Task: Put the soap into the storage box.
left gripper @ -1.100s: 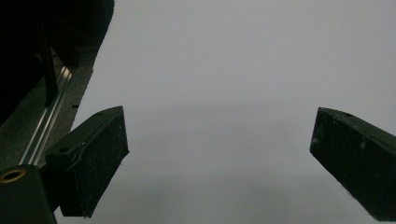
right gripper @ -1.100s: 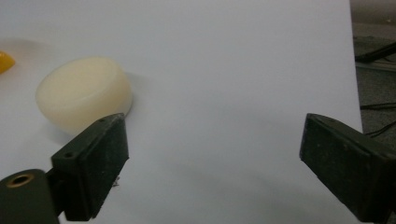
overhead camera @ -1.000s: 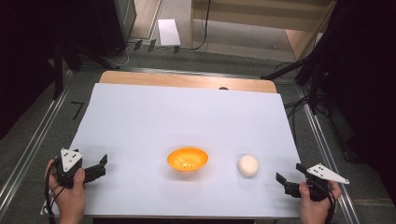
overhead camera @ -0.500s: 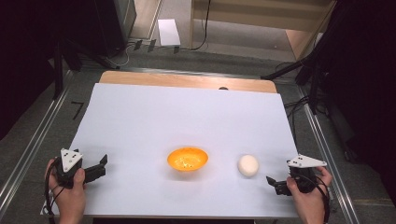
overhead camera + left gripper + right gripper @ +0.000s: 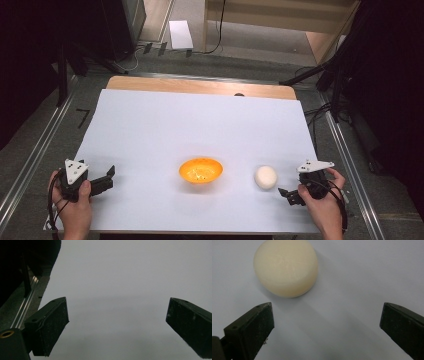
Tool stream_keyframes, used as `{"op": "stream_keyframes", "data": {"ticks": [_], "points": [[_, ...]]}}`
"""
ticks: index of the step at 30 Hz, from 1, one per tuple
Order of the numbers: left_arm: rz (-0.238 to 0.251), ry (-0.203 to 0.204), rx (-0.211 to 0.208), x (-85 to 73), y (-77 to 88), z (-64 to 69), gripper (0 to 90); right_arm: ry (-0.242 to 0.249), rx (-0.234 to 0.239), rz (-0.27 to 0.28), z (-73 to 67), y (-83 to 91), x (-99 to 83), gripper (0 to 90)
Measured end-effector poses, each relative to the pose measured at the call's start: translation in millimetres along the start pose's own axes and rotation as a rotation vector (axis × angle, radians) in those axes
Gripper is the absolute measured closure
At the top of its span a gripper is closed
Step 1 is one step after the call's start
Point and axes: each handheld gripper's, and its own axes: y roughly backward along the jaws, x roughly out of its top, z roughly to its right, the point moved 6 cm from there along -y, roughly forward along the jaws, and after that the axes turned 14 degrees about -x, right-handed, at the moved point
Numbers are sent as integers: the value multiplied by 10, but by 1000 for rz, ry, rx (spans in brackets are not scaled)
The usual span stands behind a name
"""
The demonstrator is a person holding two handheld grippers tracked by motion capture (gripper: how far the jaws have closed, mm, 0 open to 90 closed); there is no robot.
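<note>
An orange bowl (image 5: 200, 170) sits on the white sheet (image 5: 200, 125) near the front middle. To its right lies a cream round lump (image 5: 265, 177), flat-topped in the right gripper view (image 5: 286, 266). My right gripper (image 5: 286, 196) is just right of the lump, low over the sheet and pointing left. Its jaws have just been opening and stand open (image 5: 327, 306), with nothing between them; the lump lies ahead, toward the left jaw. My left gripper (image 5: 109, 179) rests at the front left, open (image 5: 118, 300) over bare sheet.
The sheet covers a wooden table whose far edge (image 5: 200, 86) shows at the back. Metal rails (image 5: 35, 160) run along both sides. A white paper (image 5: 180, 34) lies on the floor beyond, with dark equipment and cables around.
My right gripper has moved left from the table's right edge toward the cream lump. The left gripper, the bowl and the lump have stayed in place.
</note>
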Motion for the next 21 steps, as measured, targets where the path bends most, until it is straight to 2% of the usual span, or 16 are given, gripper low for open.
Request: {"op": "stream_keyframes", "data": {"ticks": [5,10,21], "points": [[2,1,-1,0,-1,0,48,18,5,-12,-16,-2,41,0],[0,0,0,0,0,0,48,59,19,-45,-66,-53,102,0],[3,5,-4,0,0,-2,48,121,51,-90,-220,-125,279,0]]}}
